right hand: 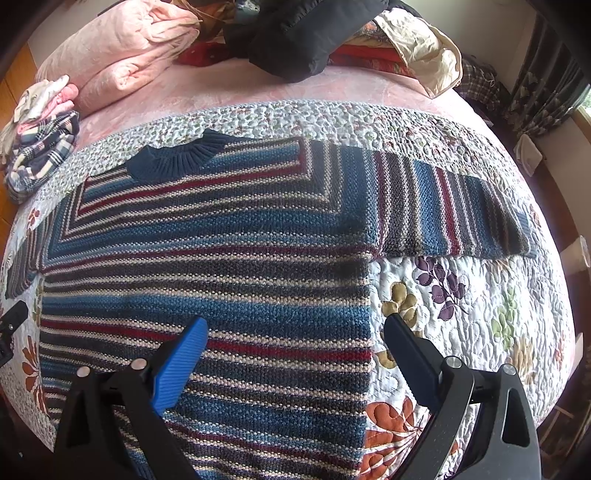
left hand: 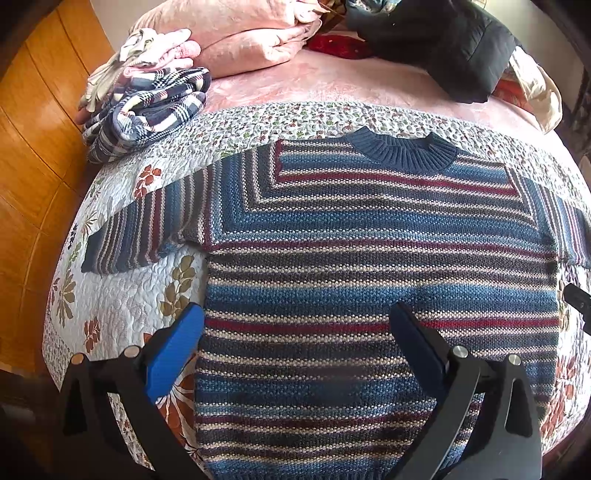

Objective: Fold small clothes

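Observation:
A striped knit sweater (left hand: 369, 258) in blue, maroon and cream lies flat and face up on a floral quilt (left hand: 122, 302), collar at the far side, both sleeves spread outward. My left gripper (left hand: 295, 314) hovers open over the sweater's lower left part, its blue finger (left hand: 173, 350) above the left side seam. My right gripper (right hand: 295, 328) hangs open over the lower right part of the sweater (right hand: 221, 266), its dark finger (right hand: 410, 354) past the right side seam above the quilt (right hand: 480, 314). Neither gripper holds anything.
A pile of folded clothes, plaid on top (left hand: 147, 107), sits at the quilt's far left corner. Pink bedding (left hand: 240, 33) and a black garment (left hand: 443, 44) lie at the head of the bed. Wooden floor (left hand: 33, 147) runs along the left; curtains (right hand: 546, 96) hang at the right.

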`<state>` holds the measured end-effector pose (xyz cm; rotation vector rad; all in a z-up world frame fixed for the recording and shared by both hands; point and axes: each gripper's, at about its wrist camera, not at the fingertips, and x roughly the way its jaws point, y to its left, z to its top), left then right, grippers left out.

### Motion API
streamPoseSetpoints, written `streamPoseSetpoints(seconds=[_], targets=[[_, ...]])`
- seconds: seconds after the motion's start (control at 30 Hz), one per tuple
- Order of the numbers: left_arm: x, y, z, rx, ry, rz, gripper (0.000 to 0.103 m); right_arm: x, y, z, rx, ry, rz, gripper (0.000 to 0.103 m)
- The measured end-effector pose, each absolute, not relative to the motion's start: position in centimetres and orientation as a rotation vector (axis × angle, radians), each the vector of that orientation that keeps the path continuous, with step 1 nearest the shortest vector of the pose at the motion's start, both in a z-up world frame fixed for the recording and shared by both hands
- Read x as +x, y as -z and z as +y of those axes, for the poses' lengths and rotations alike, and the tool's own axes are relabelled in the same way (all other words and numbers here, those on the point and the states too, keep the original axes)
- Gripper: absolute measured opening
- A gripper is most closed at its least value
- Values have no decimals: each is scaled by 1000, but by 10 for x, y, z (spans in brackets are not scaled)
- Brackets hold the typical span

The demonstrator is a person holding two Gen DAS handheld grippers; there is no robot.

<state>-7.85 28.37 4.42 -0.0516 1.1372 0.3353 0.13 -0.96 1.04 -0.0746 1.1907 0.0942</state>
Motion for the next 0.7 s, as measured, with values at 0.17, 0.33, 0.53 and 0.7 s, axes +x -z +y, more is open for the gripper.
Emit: streamPoseSetpoints(seconds=[0.17, 0.33, 0.53, 0.7], targets=[[-78, -44, 287, -53, -338, 1140, 100, 1, -10, -7, -76, -98, 1189, 97], [-85, -42, 289, -52, -339, 1138, 100, 0, -9, -6, -73, -100, 1190, 97], [-86, -44, 291, -45, -344, 1133, 100, -1, -9, -4, -74, -105, 1187, 97], [-86, -46, 291, -43, -344, 1130, 100, -2, -10, -3, -69, -110, 1185, 97]])
